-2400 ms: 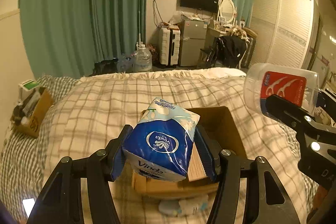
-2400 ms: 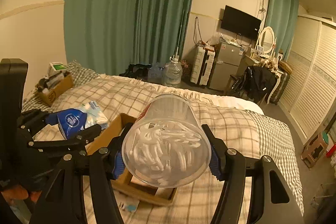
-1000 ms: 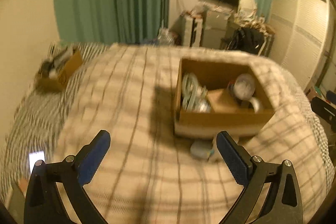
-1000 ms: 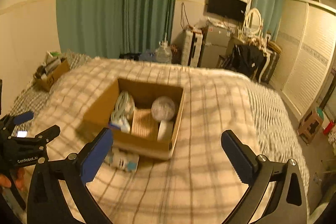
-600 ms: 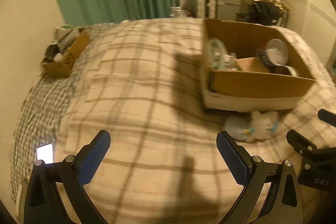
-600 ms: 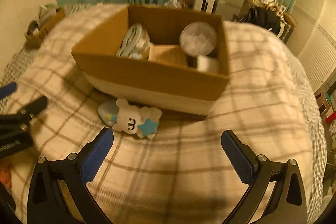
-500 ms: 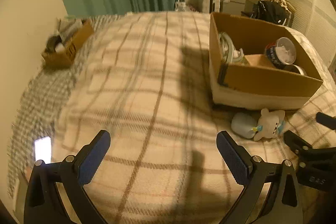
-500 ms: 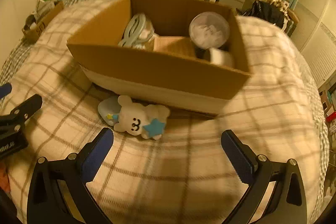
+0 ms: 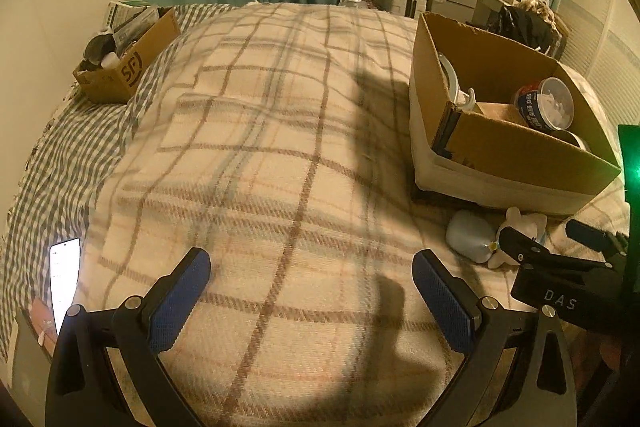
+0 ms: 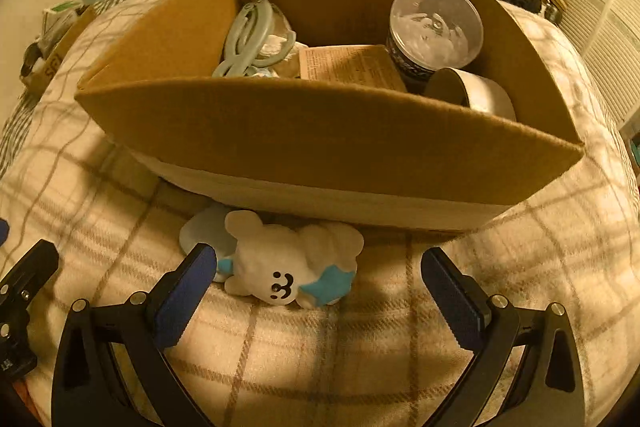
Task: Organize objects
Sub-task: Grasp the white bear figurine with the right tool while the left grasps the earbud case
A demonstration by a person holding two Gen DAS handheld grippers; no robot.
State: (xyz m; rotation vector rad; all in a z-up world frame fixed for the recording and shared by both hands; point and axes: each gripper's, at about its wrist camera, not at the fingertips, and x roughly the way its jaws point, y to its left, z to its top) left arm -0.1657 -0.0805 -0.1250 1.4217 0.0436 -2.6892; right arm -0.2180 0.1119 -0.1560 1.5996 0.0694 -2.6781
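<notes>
A white plush bear (image 10: 288, 267) with blue patches lies on the plaid bedspread just in front of a cardboard box (image 10: 320, 131). My right gripper (image 10: 318, 287) is open, low over the bed, with the bear between its fingers. The box holds a clear tub of white floss picks (image 10: 434, 27), pale clips (image 10: 248, 35), a brown carton and a tape roll (image 10: 480, 95). My left gripper (image 9: 312, 295) is open and empty over bare bedspread, left of the box (image 9: 512, 151). The bear (image 9: 516, 231) also shows there, partly behind the right gripper.
A smaller cardboard box (image 9: 120, 67) of odds and ends sits at the bed's far left. A lit phone (image 9: 64, 279) lies at the near left edge. Green curtains, a suitcase and furniture stand beyond the bed.
Both grippers let go of the tissue pack and the tub, which now sits in the box. The right gripper dropped down toward the plush bear; the left moved low over the bed.
</notes>
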